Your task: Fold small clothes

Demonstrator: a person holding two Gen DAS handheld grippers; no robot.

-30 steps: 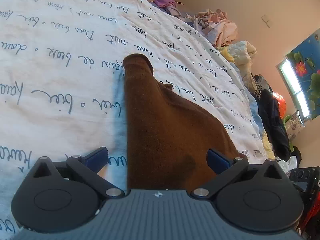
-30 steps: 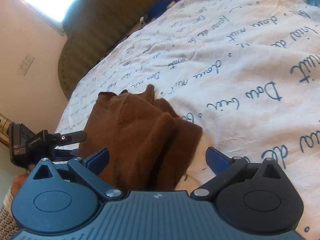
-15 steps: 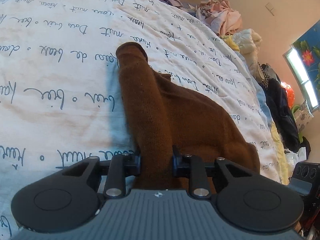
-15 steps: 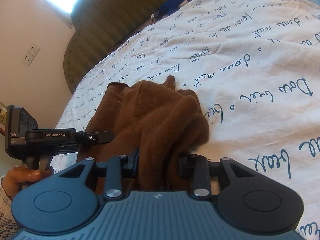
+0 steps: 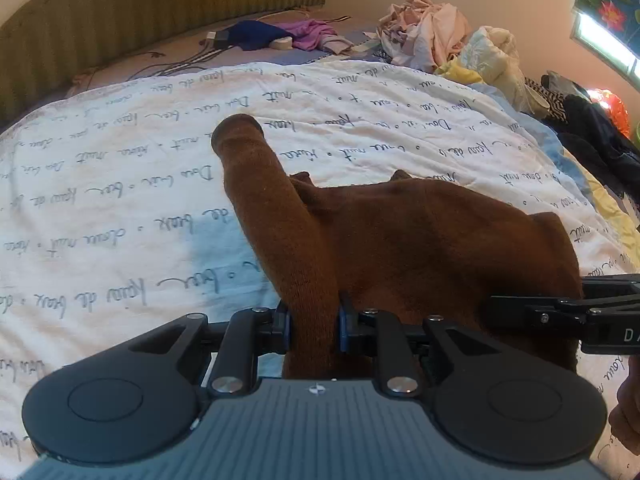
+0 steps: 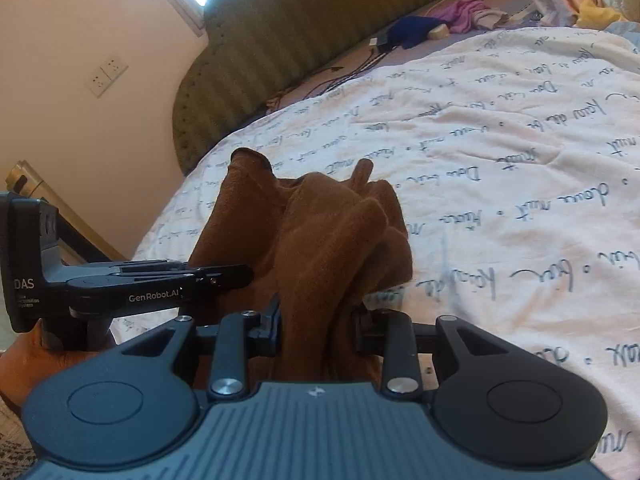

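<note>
A small brown garment (image 5: 400, 240) lies on the white bedspread with blue script (image 5: 120, 184). My left gripper (image 5: 313, 326) is shut on its near edge, where a long sleeve-like strip (image 5: 260, 192) runs away from me. In the right wrist view the same brown garment (image 6: 320, 240) is bunched in folds, and my right gripper (image 6: 316, 328) is shut on its near edge. The left gripper's body (image 6: 120, 288) shows to the left in that view, with a hand under it. The right gripper's body (image 5: 568, 312) crosses the right side of the left view.
A green striped headboard (image 5: 120, 20) stands at the far end. Loose clothes (image 5: 424, 32) pile at the back right, with blue and purple items (image 5: 280, 34) and cables near the headboard. Dark clothing (image 5: 592, 140) lies off the right edge. A wall socket (image 6: 106, 76) is at left.
Both grippers went from open to shut on the brown garment's near edge. They have since lifted and tilted up, so the headboard and far bed end now show.
</note>
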